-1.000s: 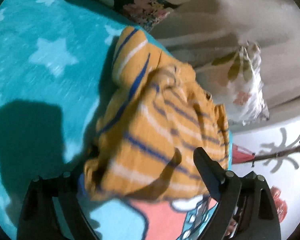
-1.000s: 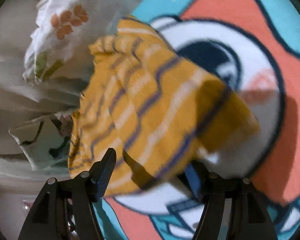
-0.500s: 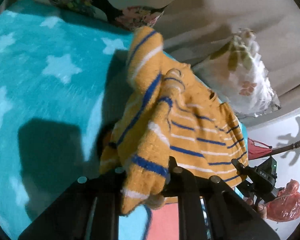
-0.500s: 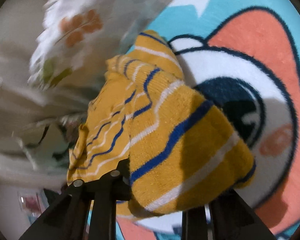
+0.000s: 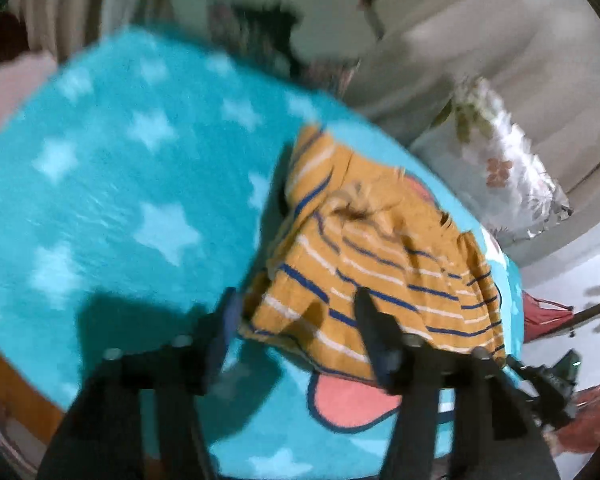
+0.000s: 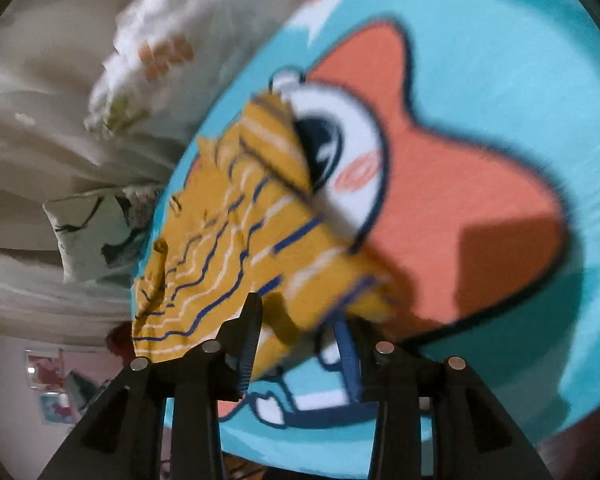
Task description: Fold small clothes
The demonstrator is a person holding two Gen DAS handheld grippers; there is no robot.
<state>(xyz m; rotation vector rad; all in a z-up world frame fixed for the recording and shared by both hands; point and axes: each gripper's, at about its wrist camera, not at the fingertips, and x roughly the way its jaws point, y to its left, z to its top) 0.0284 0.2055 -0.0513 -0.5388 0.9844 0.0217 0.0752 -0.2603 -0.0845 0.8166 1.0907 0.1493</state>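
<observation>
A small mustard-yellow sweater [image 5: 380, 256] with blue and white stripes lies bunched and partly folded on a turquoise blanket [image 5: 112, 184] with white stars and an orange cartoon figure. My left gripper [image 5: 296, 320] is open just above the sweater's near edge, holding nothing. In the right wrist view the same sweater [image 6: 228, 248] lies beside the cartoon's eye. My right gripper [image 6: 300, 320] is open over the sweater's near corner, with cloth lying loose between the fingers. Both views are blurred by motion.
A white flowered pillow [image 5: 504, 168] lies against beige bedding [image 5: 480, 48] beyond the sweater; it also shows in the right wrist view [image 6: 152, 56]. A second printed pillow [image 6: 88, 232] lies at the left. The blanket's edge [image 5: 20, 380] drops off at the lower left.
Both grippers were shut on the sweater's edge half a second ago; now both are open and drawn back, and the sweater has dropped onto the blanket.
</observation>
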